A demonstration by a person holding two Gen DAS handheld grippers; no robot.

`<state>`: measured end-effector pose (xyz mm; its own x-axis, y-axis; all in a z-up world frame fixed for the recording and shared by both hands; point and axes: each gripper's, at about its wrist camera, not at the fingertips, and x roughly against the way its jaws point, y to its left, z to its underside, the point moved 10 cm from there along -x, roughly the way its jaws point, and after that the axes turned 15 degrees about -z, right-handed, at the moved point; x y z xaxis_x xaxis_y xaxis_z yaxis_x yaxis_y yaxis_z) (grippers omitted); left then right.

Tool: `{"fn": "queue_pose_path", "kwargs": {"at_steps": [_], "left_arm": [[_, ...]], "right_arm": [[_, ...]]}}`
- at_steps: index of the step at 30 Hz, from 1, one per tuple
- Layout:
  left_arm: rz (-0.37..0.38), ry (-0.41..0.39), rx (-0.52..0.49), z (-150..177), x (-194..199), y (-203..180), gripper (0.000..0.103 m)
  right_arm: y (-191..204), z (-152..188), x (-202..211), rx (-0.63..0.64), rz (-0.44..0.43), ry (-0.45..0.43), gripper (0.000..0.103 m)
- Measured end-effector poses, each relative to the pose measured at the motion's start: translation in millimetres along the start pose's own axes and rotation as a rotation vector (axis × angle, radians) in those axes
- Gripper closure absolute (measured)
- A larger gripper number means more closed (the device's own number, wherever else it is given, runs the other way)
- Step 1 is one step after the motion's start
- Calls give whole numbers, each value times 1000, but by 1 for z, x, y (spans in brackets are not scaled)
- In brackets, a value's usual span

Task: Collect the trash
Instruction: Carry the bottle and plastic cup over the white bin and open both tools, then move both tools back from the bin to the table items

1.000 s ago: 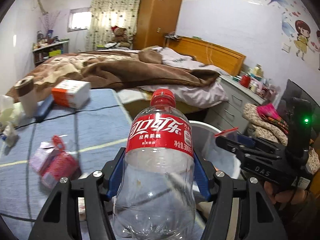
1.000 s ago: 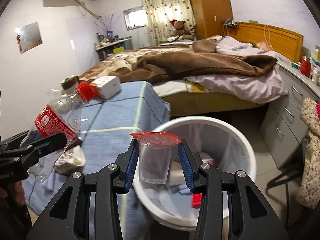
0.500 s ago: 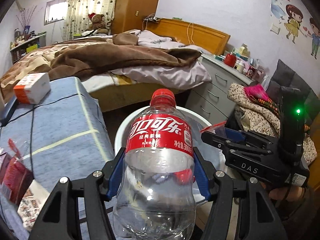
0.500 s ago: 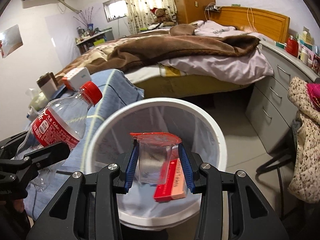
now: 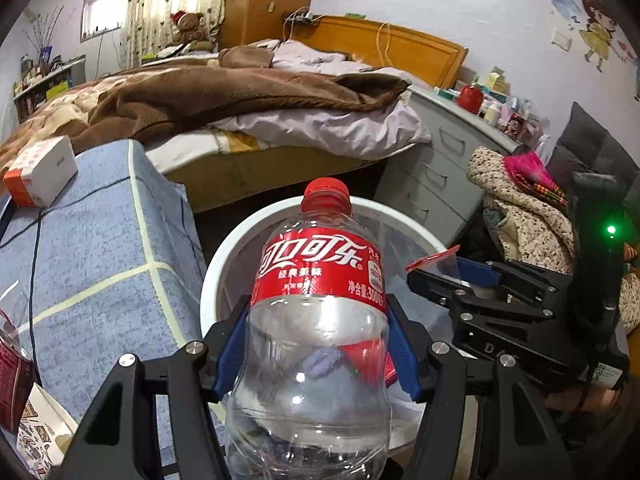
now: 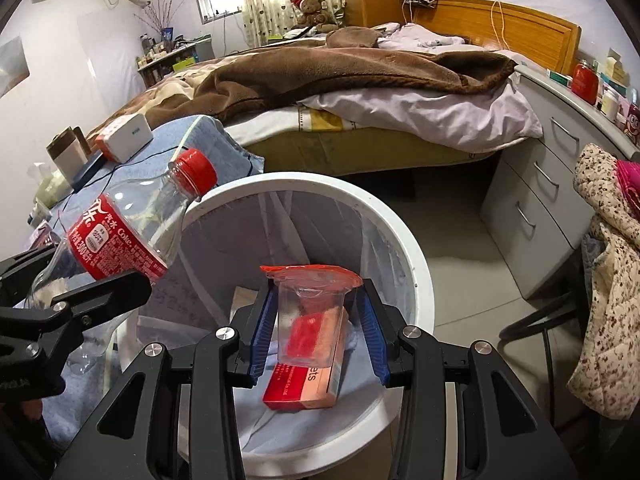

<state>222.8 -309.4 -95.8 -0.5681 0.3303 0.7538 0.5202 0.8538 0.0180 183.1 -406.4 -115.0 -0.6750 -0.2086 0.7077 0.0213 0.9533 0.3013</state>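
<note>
My left gripper [image 5: 316, 344] is shut on an empty clear Coke bottle [image 5: 316, 308] with a red cap and label, held over the near rim of the white trash bin [image 5: 224, 264]. The bottle also shows in the right wrist view [image 6: 120, 236], tilted toward the bin [image 6: 420, 264]. My right gripper [image 6: 316, 324] is shut on a small clear plastic bag with a red zip strip [image 6: 312, 304], held above the bin's opening. The right gripper shows in the left wrist view [image 5: 460, 280]. A red and pink box [image 6: 308, 380] lies inside the lined bin.
A blue-covered table [image 5: 100, 248] stands left of the bin with a white and orange box [image 5: 40, 172], wrappers [image 5: 16, 372] and a cable. A bed [image 6: 360, 80] lies behind. A grey drawer unit [image 6: 540, 184] and a chair with clothes [image 6: 608, 280] stand right.
Both grippers have moved closer over the bin with their loads. The bottle now tips nearer the rim and the bag hangs lower over the box inside.
</note>
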Motion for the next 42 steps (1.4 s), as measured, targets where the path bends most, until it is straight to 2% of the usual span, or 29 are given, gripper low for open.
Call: {"fn": "queue_pose_path", "kwargs": {"at_steps": [5,8,10,12,15,30,42], "left_arm": [[4,15,3,1,-7,2,38],[14,2,9,0,-4,2,33],[10,-10,10,-2,0,3,30],[-8,-30,2,-5,3,6,30],[5,-29,22,-6,7,12,30],[-43,-98,77,-10,43,56,30],[-131,-144,169,5,73,130,30]], "right_arm": [[-1,3,-3,30,19,15,61],[0,3,-5,29,11,22,59],[1,3,-5,27,5,20,43],[2,3,-4,31,6,17,40],[4,2,-1,41,15,8,40],[43,-18,25,100,1,-87,40],[91,-23,23,165,-58,-115,40]]}}
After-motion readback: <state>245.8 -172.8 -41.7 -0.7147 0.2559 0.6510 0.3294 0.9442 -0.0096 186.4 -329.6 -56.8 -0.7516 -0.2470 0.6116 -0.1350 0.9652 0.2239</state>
